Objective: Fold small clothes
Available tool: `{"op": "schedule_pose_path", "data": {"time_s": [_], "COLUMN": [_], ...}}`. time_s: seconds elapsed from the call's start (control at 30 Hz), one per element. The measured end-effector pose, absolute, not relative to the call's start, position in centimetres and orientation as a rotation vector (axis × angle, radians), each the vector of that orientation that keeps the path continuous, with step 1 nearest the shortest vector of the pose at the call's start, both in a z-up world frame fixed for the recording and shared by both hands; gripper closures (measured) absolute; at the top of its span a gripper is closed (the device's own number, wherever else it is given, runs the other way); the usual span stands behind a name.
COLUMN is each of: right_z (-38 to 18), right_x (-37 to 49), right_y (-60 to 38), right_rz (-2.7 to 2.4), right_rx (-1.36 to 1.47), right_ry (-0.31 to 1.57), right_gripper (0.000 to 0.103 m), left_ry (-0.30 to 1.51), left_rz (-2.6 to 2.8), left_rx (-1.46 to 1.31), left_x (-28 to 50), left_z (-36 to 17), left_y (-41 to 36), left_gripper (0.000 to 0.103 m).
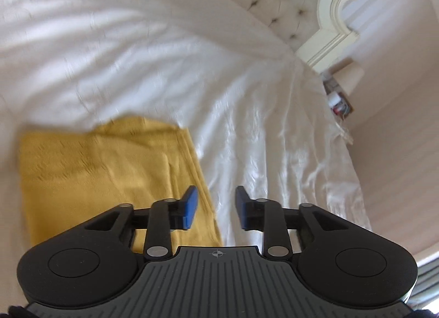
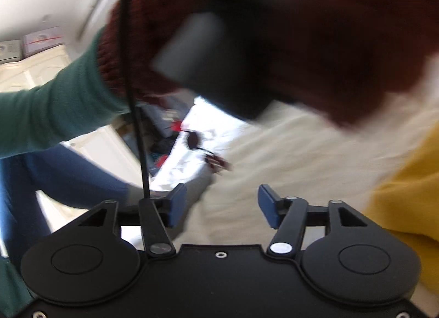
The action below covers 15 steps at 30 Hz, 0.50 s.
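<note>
From the right wrist view a blurred dark-red gloved hand gripping a dark handle fills the top and hides most of the white bedsheet behind it, and the yellow cloth is cut off by the right edge. The clutter beyond the bed is too smeared to name. In the left wrist view the yellow cloth is soft with blur, its near part hidden behind the left gripper, and the small things by the headboard are too tiny to tell.
</note>
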State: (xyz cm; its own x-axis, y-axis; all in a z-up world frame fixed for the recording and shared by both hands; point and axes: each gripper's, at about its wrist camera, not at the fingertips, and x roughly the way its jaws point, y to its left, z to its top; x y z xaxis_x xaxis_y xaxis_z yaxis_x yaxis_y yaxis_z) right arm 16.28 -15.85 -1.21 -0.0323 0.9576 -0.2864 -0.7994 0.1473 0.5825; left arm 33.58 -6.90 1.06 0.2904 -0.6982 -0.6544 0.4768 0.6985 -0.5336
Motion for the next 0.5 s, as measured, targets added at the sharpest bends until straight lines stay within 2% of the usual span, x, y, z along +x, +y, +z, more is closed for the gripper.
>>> {"op": "schedule_pose_path", "data": {"time_s": [0.1, 0.27, 0.37, 0.5], "right_z": [-1.5, -1.2, -1.2, -2.0], "right_x": [17.9, 20.0, 20.6, 21.8], "right_y": [-17.7, -22.2, -24.7, -28.5], "right_rz": [1.293, 1.023, 0.842, 0.491], "right_rx": [0.327, 0.481, 0.544, 0.604], "right_ry": [0.706, 0.612, 0.558, 0.572], "right_gripper": [0.033, 0.029, 0.028, 0.028], "left_ry": [0.903, 0.731, 0.685, 0.735], "left_rz": [-0.744, -0.594, -0.477, -0.449], "left_rx": [-0.242, -0.297, -0.262, -0.164], "left_x": [32.9, 30.5, 29.3, 28.2], "left_z": [3.8, 6.0, 5.3, 2.4], "left_y": [-4.2, 1.3, 2.7, 2.0], "left_gripper": [0.07, 0.058, 0.055, 0.055]}}
